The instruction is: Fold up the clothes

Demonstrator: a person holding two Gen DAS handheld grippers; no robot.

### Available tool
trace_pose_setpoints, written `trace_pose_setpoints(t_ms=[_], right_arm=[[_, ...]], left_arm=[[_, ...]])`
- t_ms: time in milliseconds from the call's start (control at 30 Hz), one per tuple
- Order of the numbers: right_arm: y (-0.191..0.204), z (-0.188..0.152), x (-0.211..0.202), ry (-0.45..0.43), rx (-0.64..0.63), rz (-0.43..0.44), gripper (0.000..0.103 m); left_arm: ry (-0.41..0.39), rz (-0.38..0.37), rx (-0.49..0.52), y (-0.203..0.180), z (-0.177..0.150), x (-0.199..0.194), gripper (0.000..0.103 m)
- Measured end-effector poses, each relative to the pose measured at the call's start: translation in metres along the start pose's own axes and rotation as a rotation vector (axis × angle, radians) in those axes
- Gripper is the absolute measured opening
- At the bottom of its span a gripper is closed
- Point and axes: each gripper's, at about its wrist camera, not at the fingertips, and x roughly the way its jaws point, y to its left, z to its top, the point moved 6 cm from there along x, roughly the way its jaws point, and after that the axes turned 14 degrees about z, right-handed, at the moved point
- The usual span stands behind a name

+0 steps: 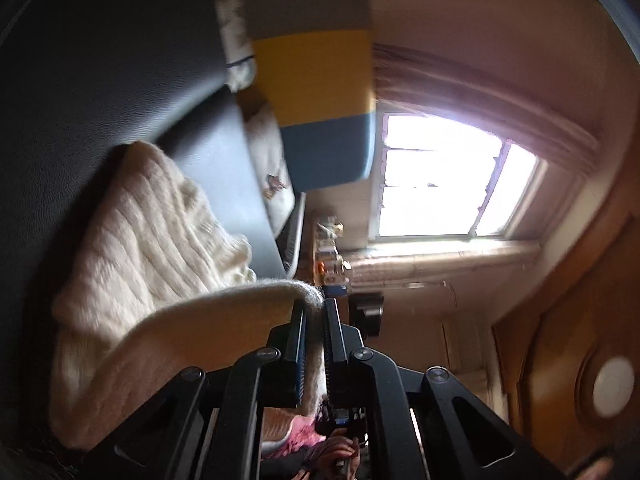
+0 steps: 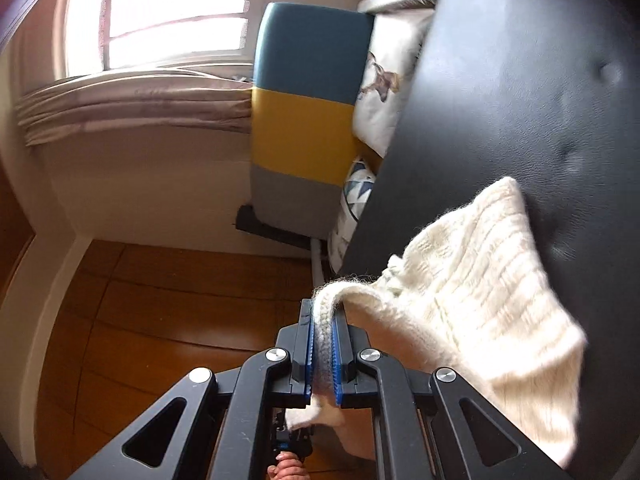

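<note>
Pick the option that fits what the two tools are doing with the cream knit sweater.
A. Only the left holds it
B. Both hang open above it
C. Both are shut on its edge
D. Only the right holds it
C: the left tool and the right tool each have cream knit sweater fabric pinched between their blue pads.

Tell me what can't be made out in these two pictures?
- Sweater: left view blurs it; the frame edge cuts its lower part.
- Sweater hem in the right tool: its fingers hide it.
- Small shelf items: left view, too small.
- Outside the window: glare whitens it.
</note>
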Motion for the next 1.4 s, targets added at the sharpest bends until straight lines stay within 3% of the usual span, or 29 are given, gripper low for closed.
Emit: trace_pose_setpoints(t_ms=[133,233,400,467,533,567,633,700,733,800,967,1033,1100,1200,1267,1300,1400], right_arm=[[-0.014,0.017,0.021,-0.016,0.032,-0.039,0.008],[-0.041,0.031,0.037,-0.042,0.081,-0.126,0.008],[-0.081,0.044,0.049,-0.079,0.117,-0.222,0.009],[-0.097,0.048,0.054,-0.094,0.128,-0.255,0.009],[-0.104,0.051,0.056,-0.1,0.116,-0.266,0.014],[-0.104,0.052,0.056,-0.101,0.1,-0.262,0.02],[-0.095,0.055,0.055,-0.104,0.051,-0.23,0.049],[-0.077,0.059,0.047,-0.145,-0.06,-0.281,0.067],[-0.066,0.06,0.043,-0.161,-0.129,-0.32,0.071],[-0.049,0.05,0.045,-0.082,-0.256,-0.389,0.073],[-0.031,0.014,0.067,0.183,-0.625,-0.64,0.069],[-0.033,0.0,0.076,0.281,-0.758,-0.721,0.069],[-0.043,-0.003,0.087,0.334,-0.816,-0.81,0.069],[-0.06,0.007,0.096,0.339,-0.766,-0.827,0.065],[-0.069,0.013,0.101,0.353,-0.742,-0.862,0.049],[-0.073,0.014,0.11,0.371,-0.736,-0.877,0.033],[-0.07,0.008,0.113,0.402,-0.778,-0.894,0.012]], left_arm=[[-0.022,-0.019,-0.135,0.015,0.024,0.017,0.005],[-0.043,0.012,-0.17,0.024,0.041,0.035,0.005],[-0.07,0.125,-0.238,0.054,0.068,0.066,0.009],[-0.104,0.148,-0.231,0.061,0.079,0.07,0.009],[-0.115,0.225,-0.203,0.068,0.088,0.074,0.015],[-0.109,0.265,-0.189,0.07,0.089,0.077,0.016],[-0.121,0.308,-0.143,0.068,0.088,0.076,0.016],[-0.153,0.321,-0.078,0.059,0.086,0.071,0.019],[-0.18,0.331,-0.027,0.052,0.082,0.066,0.021],[-0.199,0.377,0.119,0.035,0.07,0.063,0.024],[-0.171,0.55,0.515,0.005,0.038,0.074,0.031],[-0.144,0.628,0.608,0.002,0.034,0.088,0.032],[-0.108,0.682,0.633,0.004,0.036,0.102,0.032],[-0.076,0.743,0.644,0.005,0.043,0.121,0.032],[-0.073,0.745,0.628,0.008,0.046,0.127,0.032],[-0.066,0.746,0.62,0.01,0.046,0.129,0.032],[-0.058,0.758,0.643,0.015,0.04,0.132,0.03]])
